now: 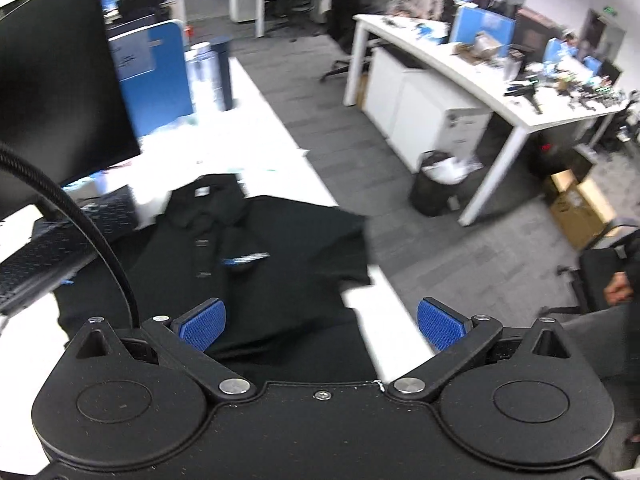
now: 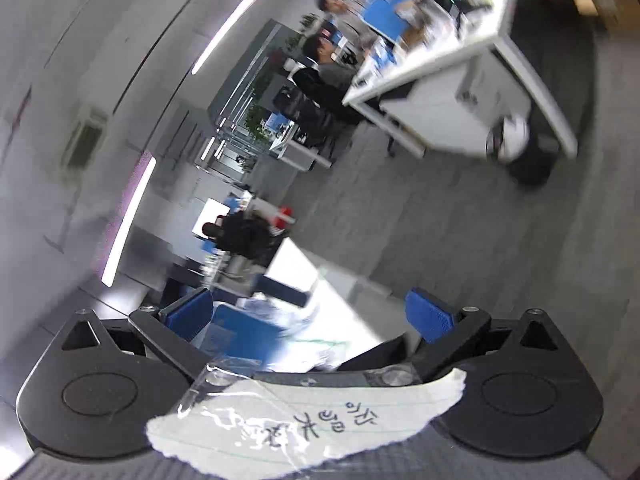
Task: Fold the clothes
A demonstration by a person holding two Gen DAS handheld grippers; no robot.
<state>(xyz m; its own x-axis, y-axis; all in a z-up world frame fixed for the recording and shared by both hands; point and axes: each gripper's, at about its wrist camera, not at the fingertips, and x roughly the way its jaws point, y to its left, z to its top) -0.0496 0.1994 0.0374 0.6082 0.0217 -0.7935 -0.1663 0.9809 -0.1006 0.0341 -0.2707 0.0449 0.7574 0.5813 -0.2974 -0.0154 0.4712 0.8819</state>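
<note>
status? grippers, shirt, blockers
Left gripper open, empty, above black polo shirt spread on white desk. Right gripper open, empty, aimed off. Keyboard touches shirt.

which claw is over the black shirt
The left claw: it hangs open above the black shirt on the white table. The right claw, also open, points off across the office.

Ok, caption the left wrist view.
Open left tongs hover above a black polo shirt spread on a white desk.

A white bench carries a black polo shirt spread flat near its right edge, one sleeve overhanging that edge. A black keyboard lies toward the left edge; at the far end stands what seems a dark cylinder.
</note>
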